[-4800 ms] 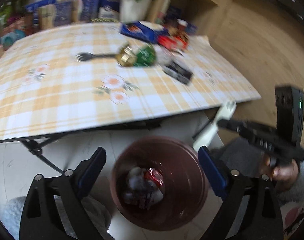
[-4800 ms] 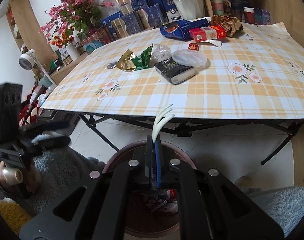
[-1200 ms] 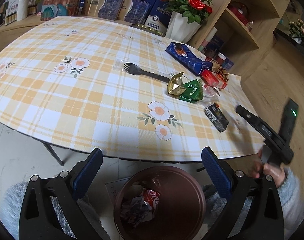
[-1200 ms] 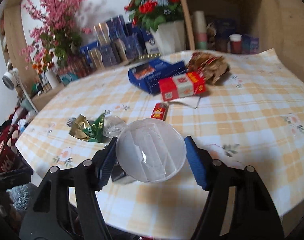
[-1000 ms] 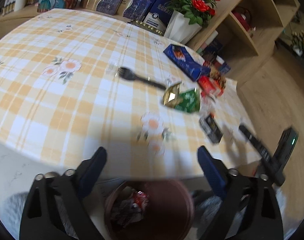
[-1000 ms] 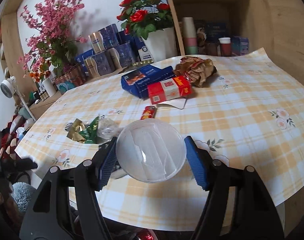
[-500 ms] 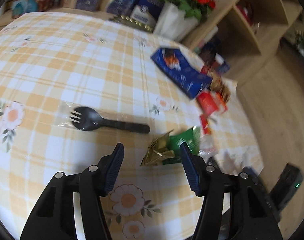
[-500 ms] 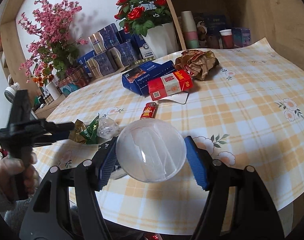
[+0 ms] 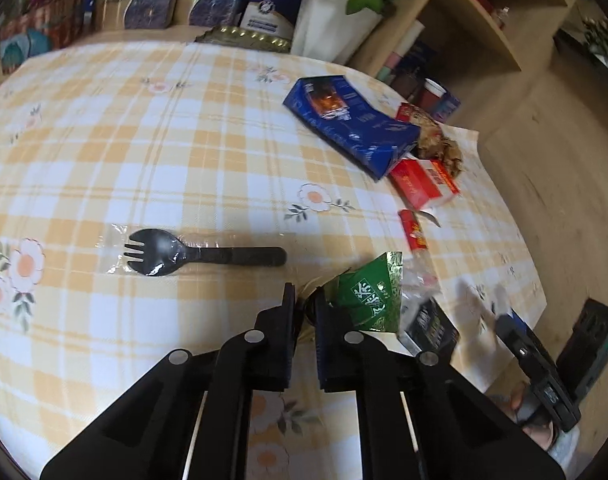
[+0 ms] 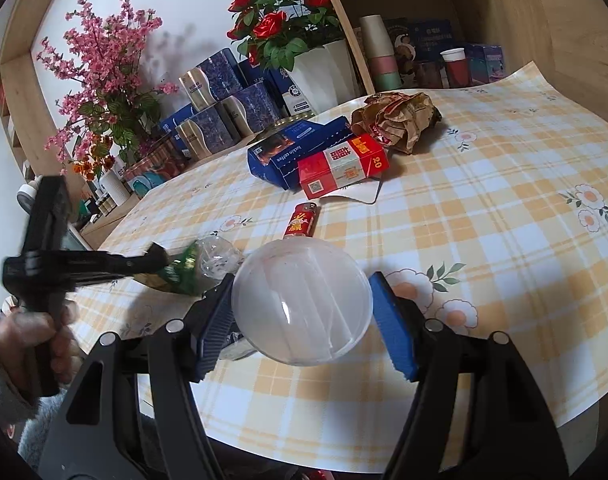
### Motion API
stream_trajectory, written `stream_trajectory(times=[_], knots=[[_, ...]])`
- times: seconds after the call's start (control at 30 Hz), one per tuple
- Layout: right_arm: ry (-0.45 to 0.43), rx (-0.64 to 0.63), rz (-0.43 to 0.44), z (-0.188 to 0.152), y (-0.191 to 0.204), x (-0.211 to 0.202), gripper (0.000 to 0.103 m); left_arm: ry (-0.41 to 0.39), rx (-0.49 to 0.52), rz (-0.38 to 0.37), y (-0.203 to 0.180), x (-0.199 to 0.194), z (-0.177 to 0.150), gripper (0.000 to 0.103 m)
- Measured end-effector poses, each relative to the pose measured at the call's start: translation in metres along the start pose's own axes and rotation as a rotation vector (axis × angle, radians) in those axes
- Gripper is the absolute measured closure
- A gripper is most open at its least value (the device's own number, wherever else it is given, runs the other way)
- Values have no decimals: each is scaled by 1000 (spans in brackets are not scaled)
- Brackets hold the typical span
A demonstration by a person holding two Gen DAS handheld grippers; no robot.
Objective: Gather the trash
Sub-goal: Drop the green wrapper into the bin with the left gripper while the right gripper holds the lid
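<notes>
Trash lies scattered over the checked tablecloth [image 9: 184, 152], and both grippers are at it. Left gripper [image 9: 304, 308] has just been closing and its jaws now stand nearly together, pinched on the gold edge of the green and gold wrapper [image 9: 368, 296]; most of the green foil sticks out toward two o'clock of the fingertips. How much foil sits between the pads is hard to tell, since the fingers hide that spot. From the right wrist view the same gripper comes in from nine o'clock, held by the left hand [image 10: 28, 344] in a grey fleecy sleeve, its tip on the wrapper beside a crumpled clear plastic bag [image 10: 220, 256].

Right gripper [image 10: 300, 308] holds the clear round plastic lid [image 10: 304, 304] across its width, a blue pad against each side, jaws spread wide around it. The lid hangs just above the cloth near the table's near edge.

Other litter in the left wrist view: a black plastic spork [image 9: 200, 254] in a clear sleeve at eleven o'clock of the left fingertips, a red lighter [image 9: 412, 232] at one o'clock, a dark packet [image 9: 430, 326] at three o'clock. Farther off lie a red cigarette pack [image 10: 342, 166], touching a blue coffee box [image 10: 296, 152], with a crumpled brown paper bag [image 10: 396, 118] just behind them.
</notes>
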State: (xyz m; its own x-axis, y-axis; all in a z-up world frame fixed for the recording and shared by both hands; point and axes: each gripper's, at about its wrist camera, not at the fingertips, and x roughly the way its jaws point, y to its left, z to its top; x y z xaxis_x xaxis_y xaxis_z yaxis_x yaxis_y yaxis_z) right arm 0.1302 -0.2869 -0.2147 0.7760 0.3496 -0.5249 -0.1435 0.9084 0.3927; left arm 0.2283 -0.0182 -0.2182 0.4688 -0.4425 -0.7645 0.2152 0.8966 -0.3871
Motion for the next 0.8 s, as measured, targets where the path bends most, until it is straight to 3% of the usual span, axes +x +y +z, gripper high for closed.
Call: stream_trajectory(times=[0.13,0.37,0.53,0.8], knots=[[-14,-17,-5,1,1,-3,36,-37,81,-10,-18,-33,-6,94],[-46,-90,-60,0,17,-23,36,-74,82,-48,-28,-78,-42,94],[-90,-132,-21,-1,40,-68,36,-49,136,-55,-35,-95,-83,94],[-32,-207,-21,-38,65,-97,36,30,274,-53,-49,-85,-143,94]])
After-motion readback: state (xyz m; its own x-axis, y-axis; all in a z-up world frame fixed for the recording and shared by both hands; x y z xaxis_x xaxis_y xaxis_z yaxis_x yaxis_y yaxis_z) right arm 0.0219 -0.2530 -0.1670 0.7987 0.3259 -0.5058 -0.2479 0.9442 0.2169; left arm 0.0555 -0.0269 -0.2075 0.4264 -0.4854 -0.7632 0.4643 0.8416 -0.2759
